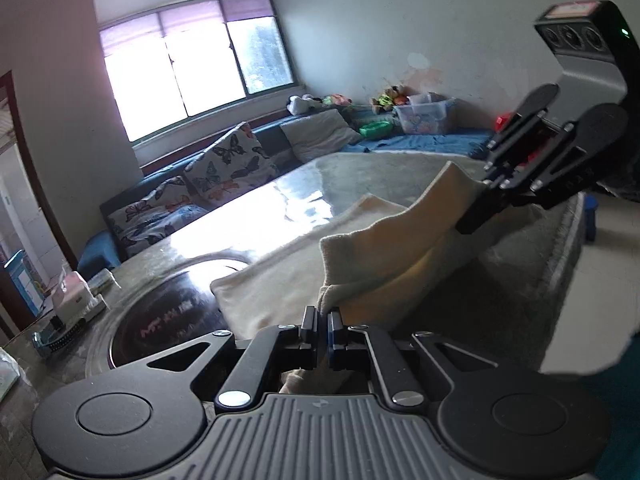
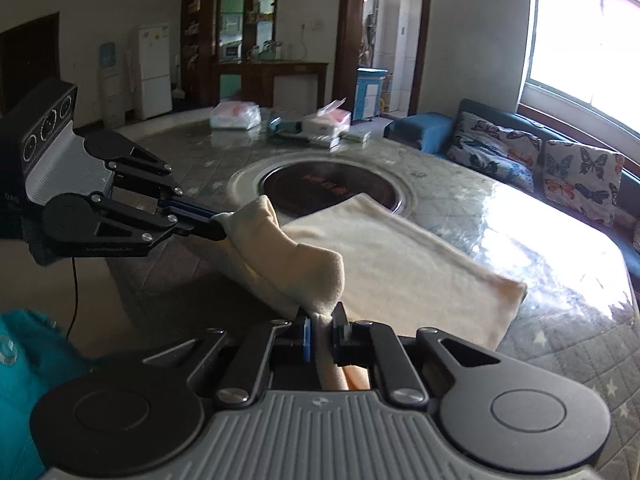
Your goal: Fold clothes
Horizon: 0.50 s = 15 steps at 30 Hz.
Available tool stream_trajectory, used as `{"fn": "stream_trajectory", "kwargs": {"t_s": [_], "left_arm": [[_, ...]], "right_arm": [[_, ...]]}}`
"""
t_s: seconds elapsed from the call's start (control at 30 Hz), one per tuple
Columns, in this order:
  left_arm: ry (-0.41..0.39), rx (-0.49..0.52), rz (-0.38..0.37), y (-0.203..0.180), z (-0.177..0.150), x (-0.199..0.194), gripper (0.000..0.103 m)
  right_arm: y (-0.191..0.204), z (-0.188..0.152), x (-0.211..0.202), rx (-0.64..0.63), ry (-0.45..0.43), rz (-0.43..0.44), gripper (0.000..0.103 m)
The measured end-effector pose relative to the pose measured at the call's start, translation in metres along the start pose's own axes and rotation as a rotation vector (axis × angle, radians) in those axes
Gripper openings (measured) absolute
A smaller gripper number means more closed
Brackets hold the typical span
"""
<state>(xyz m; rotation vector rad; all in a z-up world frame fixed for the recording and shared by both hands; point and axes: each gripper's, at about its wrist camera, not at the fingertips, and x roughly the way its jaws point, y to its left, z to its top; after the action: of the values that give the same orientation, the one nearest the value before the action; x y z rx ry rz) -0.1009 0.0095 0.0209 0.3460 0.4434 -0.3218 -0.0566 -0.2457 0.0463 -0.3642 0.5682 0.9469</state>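
Note:
A cream cloth (image 1: 276, 288) lies partly flat on the glossy table (image 1: 280, 200), its near edge lifted. My left gripper (image 1: 323, 318) is shut on one corner of that edge. My right gripper (image 2: 322, 322) is shut on the other corner. The lifted edge sags between them above the table's near side. The right gripper also shows in the left wrist view (image 1: 474, 216) at the upper right, and the left gripper shows in the right wrist view (image 2: 222, 226) at the left. The flat part of the cloth (image 2: 400, 264) reaches toward the round dark burner (image 2: 332, 188).
A round dark burner (image 1: 168, 320) is set in the table beside the cloth. Tissue packs and boxes (image 2: 320, 124) sit at the table's far end. A sofa with butterfly cushions (image 2: 560, 168) runs under the window. A blue stool (image 1: 590, 216) stands on the floor.

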Motion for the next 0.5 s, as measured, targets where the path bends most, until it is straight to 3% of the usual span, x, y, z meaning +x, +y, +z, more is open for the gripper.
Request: {"fn": "stream_trajectory", "kwargs": {"t_s": [0.27, 0.5], "left_arm": [[-0.025, -0.046, 0.093, 0.035, 0.046, 0.066, 0.005], [0.081, -0.099, 0.150, 0.062, 0.068, 0.159, 0.005]], "right_arm": [[-0.055, 0.045, 0.035, 0.013, -0.007, -0.059, 0.008], [-0.107, 0.068, 0.091, 0.044, 0.042, -0.114, 0.008]]}}
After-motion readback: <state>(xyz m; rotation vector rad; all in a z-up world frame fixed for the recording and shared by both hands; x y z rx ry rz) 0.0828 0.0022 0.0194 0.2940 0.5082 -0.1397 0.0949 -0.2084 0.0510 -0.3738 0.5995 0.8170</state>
